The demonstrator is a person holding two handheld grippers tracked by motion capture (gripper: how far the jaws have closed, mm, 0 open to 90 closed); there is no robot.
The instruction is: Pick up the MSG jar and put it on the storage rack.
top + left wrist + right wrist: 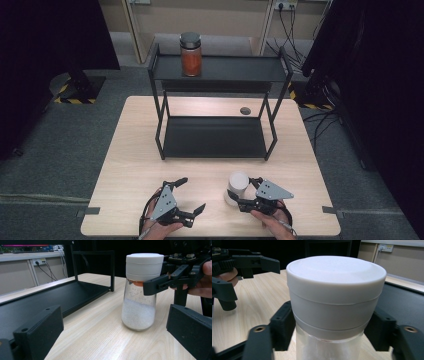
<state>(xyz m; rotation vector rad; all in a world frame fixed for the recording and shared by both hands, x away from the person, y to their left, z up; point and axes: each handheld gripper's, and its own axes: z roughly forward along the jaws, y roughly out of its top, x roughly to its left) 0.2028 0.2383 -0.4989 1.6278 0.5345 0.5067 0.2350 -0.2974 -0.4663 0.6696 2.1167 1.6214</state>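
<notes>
At the near edge of the pale wooden counter (130, 165), the left hand-held gripper (192, 196) is held released and empty, while the right hand-held gripper (245, 193) is clamped at the neck, under the lid, of the upright white-capped clear glass jar of white granules (139, 292), judged smooth, breakable and moderately heavy, its long axis vertical, before the black metal two-tier shelf (215, 137).
</notes>
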